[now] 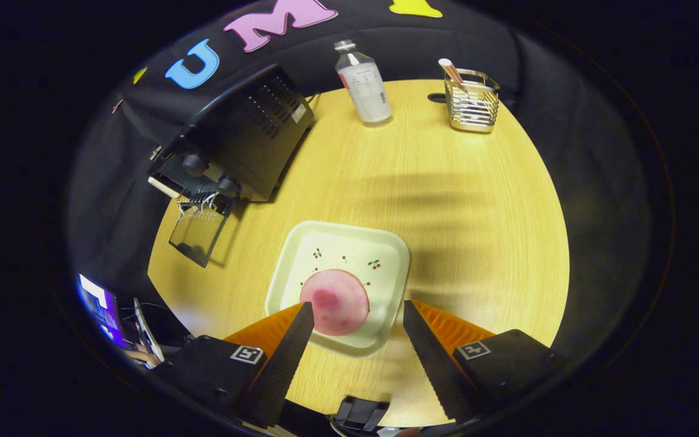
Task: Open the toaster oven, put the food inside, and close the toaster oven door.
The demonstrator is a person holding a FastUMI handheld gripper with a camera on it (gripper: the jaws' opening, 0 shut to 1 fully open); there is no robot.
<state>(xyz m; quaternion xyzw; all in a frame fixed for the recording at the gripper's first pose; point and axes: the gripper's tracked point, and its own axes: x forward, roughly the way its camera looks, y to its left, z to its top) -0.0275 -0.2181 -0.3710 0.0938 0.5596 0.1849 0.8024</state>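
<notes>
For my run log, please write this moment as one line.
stage: reach for food | toaster oven: door open | pink food: on plate, between fingers | gripper: open, above food, no contact

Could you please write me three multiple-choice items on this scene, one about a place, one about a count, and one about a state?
1. Where does the round pink food piece lie?
A. On the square pale plate with small cherry prints, between the gripper fingers
B. Inside the black toaster oven
C. Beside the clear plastic bottle

2. How many round knobs show on the front of the black toaster oven?
A. None
B. Two
C. Five

3. What is the state of the toaster oven's glass door?
A. Shut
B. Taken off and laid on the plate
C. Swung open and down

Answers:
1. A, since the food sits on the plate, between the open fingers and near the left one.
2. B, since two dark knobs sit side by side above the door.
3. C, since the door hangs out from the oven's front over the round wooden table.
</notes>
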